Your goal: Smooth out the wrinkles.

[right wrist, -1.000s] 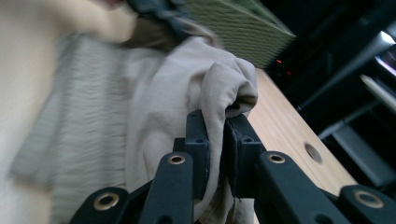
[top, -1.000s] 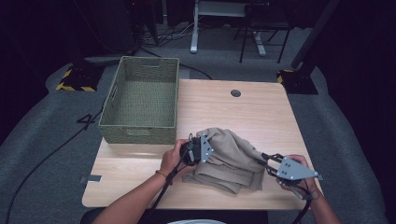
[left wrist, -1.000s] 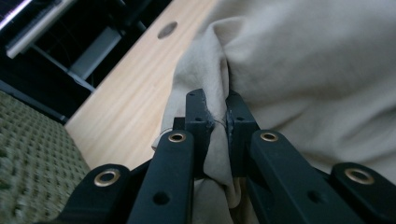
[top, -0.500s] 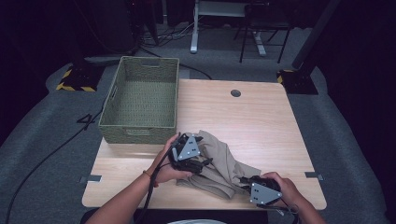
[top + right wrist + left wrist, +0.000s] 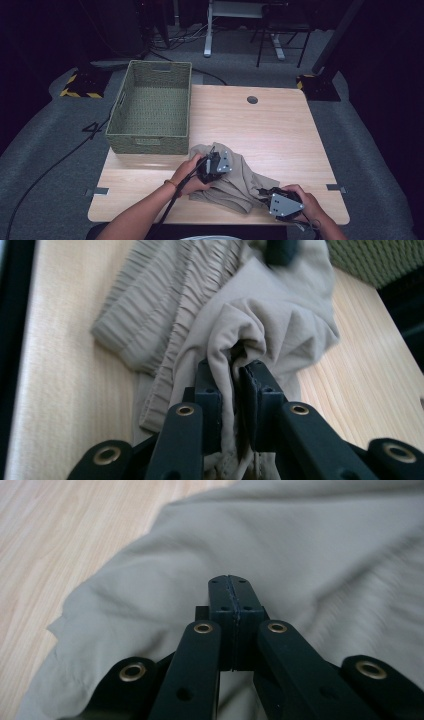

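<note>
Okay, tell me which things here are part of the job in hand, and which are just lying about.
In the job:
- beige garment, crumpled on the table
- right gripper, clamped on a fold of it
- left gripper, jaws shut, over the cloth

Lying about:
- green woven basket, holding nothing
- desk frame behind

1. The beige garment [image 5: 310, 545] runs past the left gripper view's top, right and bottom edges, with its right part blurred.
2. The garment hides the table [image 5: 280, 130] beneath it.
3. The woven basket [image 5: 380, 260] is cut off at the right gripper view's top right corner.
</note>
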The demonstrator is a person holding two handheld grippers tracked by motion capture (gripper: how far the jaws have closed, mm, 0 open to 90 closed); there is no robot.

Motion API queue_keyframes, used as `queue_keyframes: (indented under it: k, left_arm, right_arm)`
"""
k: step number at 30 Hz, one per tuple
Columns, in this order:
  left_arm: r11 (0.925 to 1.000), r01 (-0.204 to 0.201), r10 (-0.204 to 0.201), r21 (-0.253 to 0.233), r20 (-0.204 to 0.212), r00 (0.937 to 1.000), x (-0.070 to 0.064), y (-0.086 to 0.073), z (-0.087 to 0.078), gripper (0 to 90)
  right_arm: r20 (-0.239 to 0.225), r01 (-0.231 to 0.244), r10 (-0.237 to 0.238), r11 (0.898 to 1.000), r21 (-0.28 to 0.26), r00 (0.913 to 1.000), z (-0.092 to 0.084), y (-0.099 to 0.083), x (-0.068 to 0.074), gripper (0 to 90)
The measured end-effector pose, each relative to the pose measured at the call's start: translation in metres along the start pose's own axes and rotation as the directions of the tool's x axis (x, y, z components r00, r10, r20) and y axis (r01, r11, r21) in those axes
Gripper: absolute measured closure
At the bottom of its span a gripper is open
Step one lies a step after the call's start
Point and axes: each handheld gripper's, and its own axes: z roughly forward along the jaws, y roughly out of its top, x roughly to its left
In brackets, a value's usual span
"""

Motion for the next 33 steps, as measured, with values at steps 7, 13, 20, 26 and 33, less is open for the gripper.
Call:
queue_keyframes:
  k: [7, 13, 20, 26, 33]
  left_arm:
    - [0.9960, 0.084, -0.085, -0.030, -0.012, 0.9963, 0.000, -0.027, -0.018, 87.5]
    - [0.9610, 0.264, -0.271, -0.082, -0.086, 0.9587, 0.014, -0.033, -0.022, 34.2]
    - [0.9324, 0.351, -0.357, -0.085, -0.067, 0.9317, 0.023, -0.037, -0.012, 23.9]
    - [0.9051, 0.424, -0.425, -0.033, -0.062, 0.9030, 0.033, -0.030, 0.006, 23.6]
    - [0.8906, 0.454, -0.453, 0.026, -0.049, 0.8904, 0.036, -0.029, 0.021, 20.0]
  right_arm:
    - [0.034, -0.040, 0.039, 0.999, 0.019, 0.9986, -0.001, -0.006, -0.001, 80.5]
    - [0.013, -0.039, 0.038, 0.999, 0.017, 0.9992, -0.002, -0.007, -0.004, 80.7]
    - [-0.018, -0.069, 0.069, 0.998, 0.011, 0.9974, -0.013, -0.021, -0.011, 80.9]
    - [-0.050, -0.061, 0.062, 0.998, 0.017, 0.9968, -0.019, -0.026, -0.014, 81.2]
    - [-0.066, -0.077, 0.079, 0.997, 0.021, 0.9947, -0.022, -0.030, -0.017, 81.2]
